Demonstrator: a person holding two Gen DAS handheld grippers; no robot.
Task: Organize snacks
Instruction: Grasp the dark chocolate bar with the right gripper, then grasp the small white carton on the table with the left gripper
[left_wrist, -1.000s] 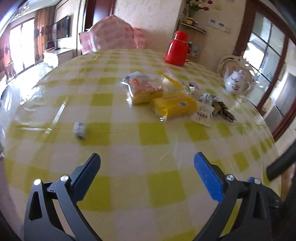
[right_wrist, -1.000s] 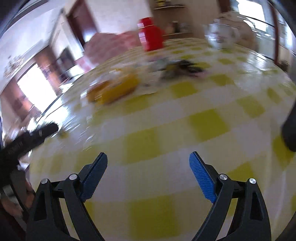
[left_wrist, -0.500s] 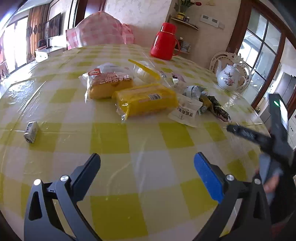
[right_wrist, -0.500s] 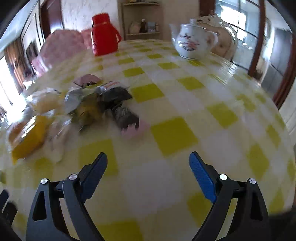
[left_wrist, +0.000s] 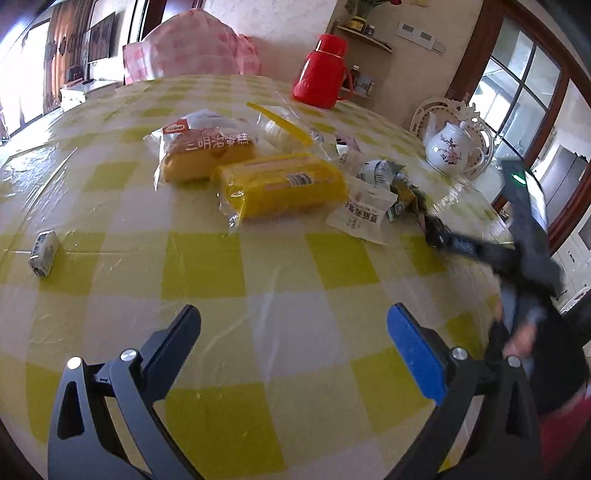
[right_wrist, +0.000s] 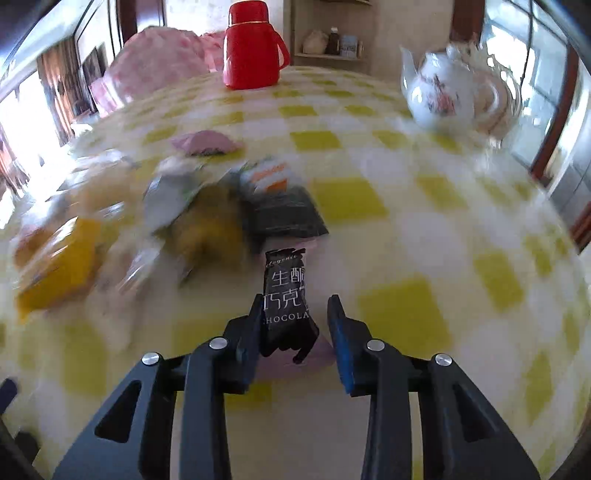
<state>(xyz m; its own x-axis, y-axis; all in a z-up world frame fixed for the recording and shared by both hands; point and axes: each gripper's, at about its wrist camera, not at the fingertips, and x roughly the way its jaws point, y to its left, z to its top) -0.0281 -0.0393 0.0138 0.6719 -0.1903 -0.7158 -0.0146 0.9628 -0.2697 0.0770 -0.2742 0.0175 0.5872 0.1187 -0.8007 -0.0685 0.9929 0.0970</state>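
A heap of snacks lies mid-table: a sponge-cake bag (left_wrist: 207, 155), a yellow cake pack (left_wrist: 284, 188), a white sachet (left_wrist: 364, 214) and small wrappers (left_wrist: 400, 192). A small white candy (left_wrist: 43, 253) lies alone at the left. My left gripper (left_wrist: 293, 328) is open and empty above the near table. My right gripper (right_wrist: 295, 314) has its jaws narrowed around a black chocolate bar (right_wrist: 286, 291); the left pad touches it, a gap shows at the right pad. In the left wrist view the right gripper (left_wrist: 443, 240) reaches the heap's right end.
A red thermos (left_wrist: 321, 72) stands at the back and a white teapot (left_wrist: 452, 149) at the right, on the yellow-checked tablecloth (left_wrist: 258, 280). A pink wrapper (right_wrist: 205, 142) lies behind the heap. A pink-covered chair (left_wrist: 199, 51) stands beyond the table.
My right gripper moved in to the heap and its jaws narrowed around the black chocolate bar. My left gripper drew slightly closer to the snacks and stayed open.
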